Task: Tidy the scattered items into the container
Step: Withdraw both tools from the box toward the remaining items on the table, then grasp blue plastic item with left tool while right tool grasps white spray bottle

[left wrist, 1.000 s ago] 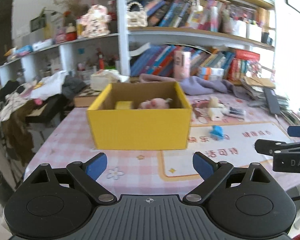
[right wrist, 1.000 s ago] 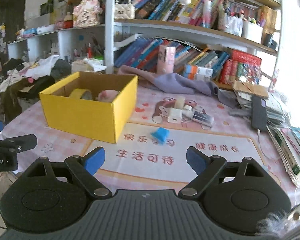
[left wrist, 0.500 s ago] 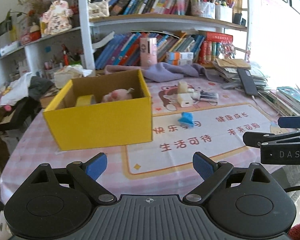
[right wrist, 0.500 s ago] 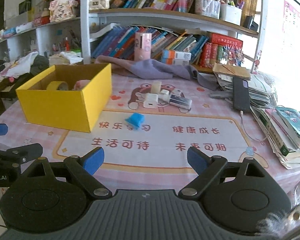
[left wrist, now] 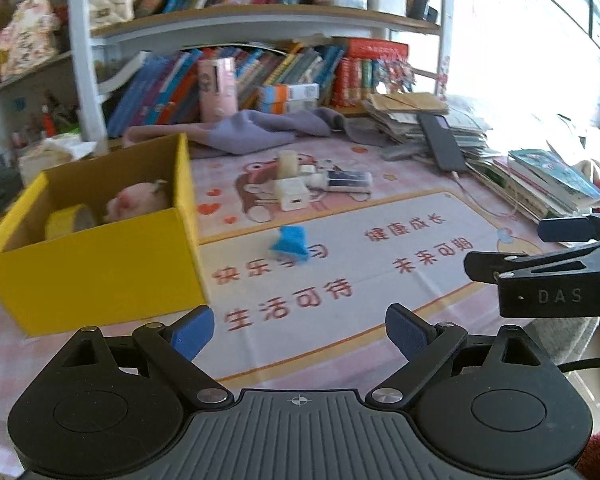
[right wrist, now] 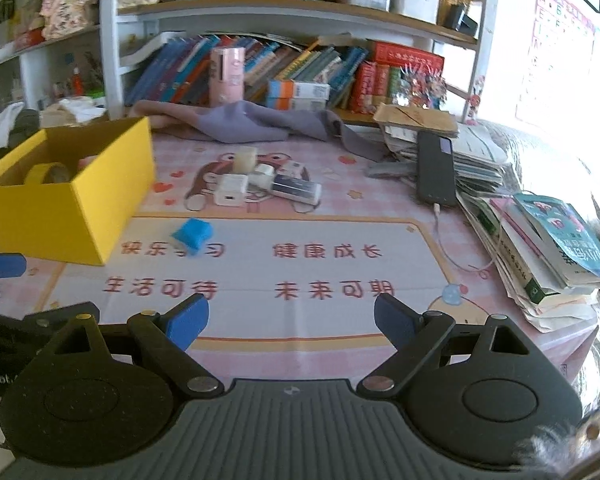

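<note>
Left wrist view: a tape roll (left wrist: 70, 220) and a pink soft toy (left wrist: 138, 206) are already held in the yellow box (left wrist: 100, 268). Left on the mat are a blue clip (right wrist: 192, 234) and a cluster around a white charger (right wrist: 230, 196). Both the left gripper (left wrist: 298, 330) and the right gripper (right wrist: 290, 322) are spread wide and empty.

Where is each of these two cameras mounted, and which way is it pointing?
Left wrist view: sits on the left hand-held gripper, looking forward and down over the table at the yellow box and blue item; its own open fingers show, and the right hand-held gripper beside it.
Right wrist view: sits on the right hand-held gripper, facing the same table; its open fingers show, the left one at the left edge.
Both share the box, blue item, white charger and bookshelf.
</note>
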